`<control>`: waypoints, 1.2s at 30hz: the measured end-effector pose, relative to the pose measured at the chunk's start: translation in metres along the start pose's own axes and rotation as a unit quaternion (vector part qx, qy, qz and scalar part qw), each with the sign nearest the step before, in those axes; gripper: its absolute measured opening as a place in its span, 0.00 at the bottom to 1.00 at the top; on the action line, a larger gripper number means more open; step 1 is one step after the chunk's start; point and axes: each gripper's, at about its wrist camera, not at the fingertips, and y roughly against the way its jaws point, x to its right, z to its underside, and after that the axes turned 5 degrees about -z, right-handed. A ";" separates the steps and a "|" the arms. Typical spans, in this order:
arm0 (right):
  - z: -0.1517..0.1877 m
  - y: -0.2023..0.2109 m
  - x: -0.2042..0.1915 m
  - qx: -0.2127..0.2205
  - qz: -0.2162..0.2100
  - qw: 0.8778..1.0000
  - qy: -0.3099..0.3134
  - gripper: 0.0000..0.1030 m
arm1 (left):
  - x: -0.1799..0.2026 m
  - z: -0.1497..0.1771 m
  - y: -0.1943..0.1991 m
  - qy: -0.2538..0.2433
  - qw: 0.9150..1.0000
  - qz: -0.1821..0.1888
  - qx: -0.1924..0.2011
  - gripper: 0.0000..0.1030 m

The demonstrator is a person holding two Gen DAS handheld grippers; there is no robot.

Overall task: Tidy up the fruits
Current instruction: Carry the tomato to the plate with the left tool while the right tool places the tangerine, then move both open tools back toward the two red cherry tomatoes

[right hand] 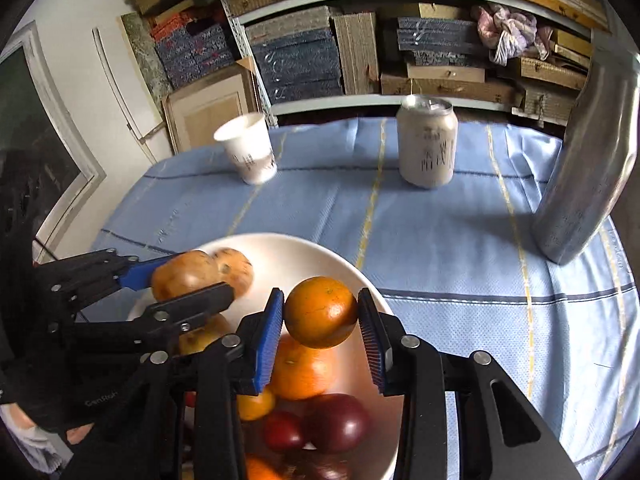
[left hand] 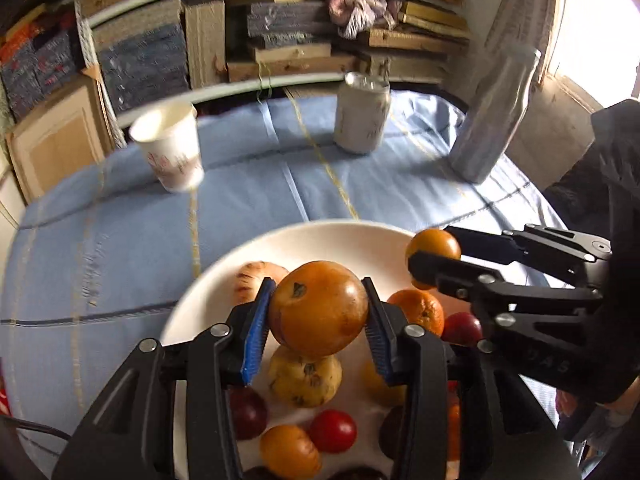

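Observation:
A white bowl (left hand: 316,240) of fruit sits on the blue tablecloth; it also shows in the right wrist view (right hand: 320,256). My left gripper (left hand: 318,310) is shut on a brown-orange spotted fruit (left hand: 318,308) and holds it above the bowl; from the right wrist view it shows at the left (right hand: 188,280). My right gripper (right hand: 320,314) is shut on a small orange (right hand: 320,312) above the bowl; in the left wrist view it (left hand: 434,256) holds that orange (left hand: 434,244) at the bowl's right rim. Several oranges, red and yellow fruits lie in the bowl.
A white paper cup (left hand: 168,148) stands at the back left, a pale drink can (left hand: 362,114) at the back middle and a tall metal bottle (left hand: 492,116) at the back right. Shelves of boxes (right hand: 360,52) stand behind the table.

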 end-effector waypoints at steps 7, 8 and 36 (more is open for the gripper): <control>0.001 -0.006 0.001 0.002 -0.001 1.000 0.025 0.38 | 0.010 0.004 -0.015 -0.021 1.000 -0.005 0.004 0.41; 0.001 -0.007 0.003 0.002 0.001 1.000 0.022 0.38 | 0.009 0.005 -0.014 -0.021 1.000 -0.004 0.005 0.42; 0.030 0.121 -0.033 0.072 -0.023 0.997 0.006 0.51 | -0.032 0.068 0.115 0.057 0.996 -0.047 0.039 0.68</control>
